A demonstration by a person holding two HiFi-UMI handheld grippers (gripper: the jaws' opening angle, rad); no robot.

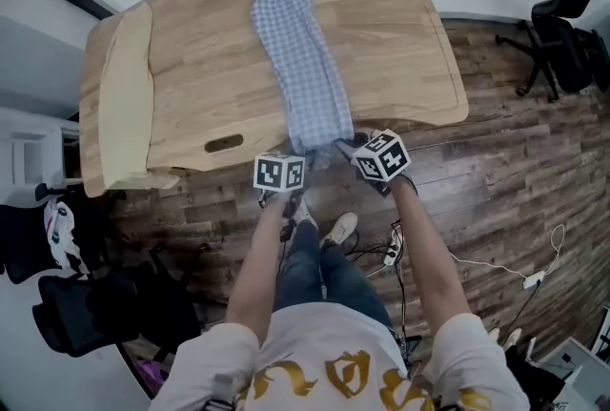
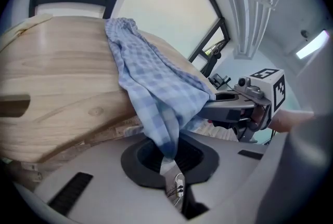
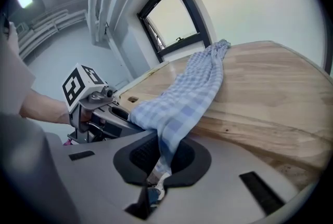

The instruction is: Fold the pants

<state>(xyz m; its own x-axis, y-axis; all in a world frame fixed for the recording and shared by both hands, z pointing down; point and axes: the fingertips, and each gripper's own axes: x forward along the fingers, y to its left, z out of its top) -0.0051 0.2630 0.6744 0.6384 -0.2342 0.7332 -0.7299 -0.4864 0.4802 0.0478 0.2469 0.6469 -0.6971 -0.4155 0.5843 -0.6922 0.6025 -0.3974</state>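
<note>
Pants [image 1: 300, 47] lie lengthwise on table [image 1: 191, 66], a narrow strip running from the far edge to the near edge. Near end is off the wood, bunched between the two grippers just past the near edge.

L gripper [image 1: 297, 161]: jaws pressed together, pinching the near end's left corner; its own view shows cloth pulled down into the jaw gap. R gripper [image 1: 351, 147]: same, jaws closed on the right corner. Grippers sit close side by side, near end sagging a bit between them. Can't tell if near end is waist or cuffs.

Step in hand, my read: lift near end and carry it over to the far end, i.e. fold in half. Barely begun, most of the strip is flat on the wood.

To do it well:
- keep both grippers at the same height, else fold line goes skew
- spread them apart a little so the held edge is taut, not bunched
- go high enough that cloth clears the lower layer, no dragging
- travel straight along the strip, lay edge on edge at the far end
- grip is a thin pinch, could slip if yanked, so go smooth
- far end sits right at the table edge; a pull could shift it
</note>
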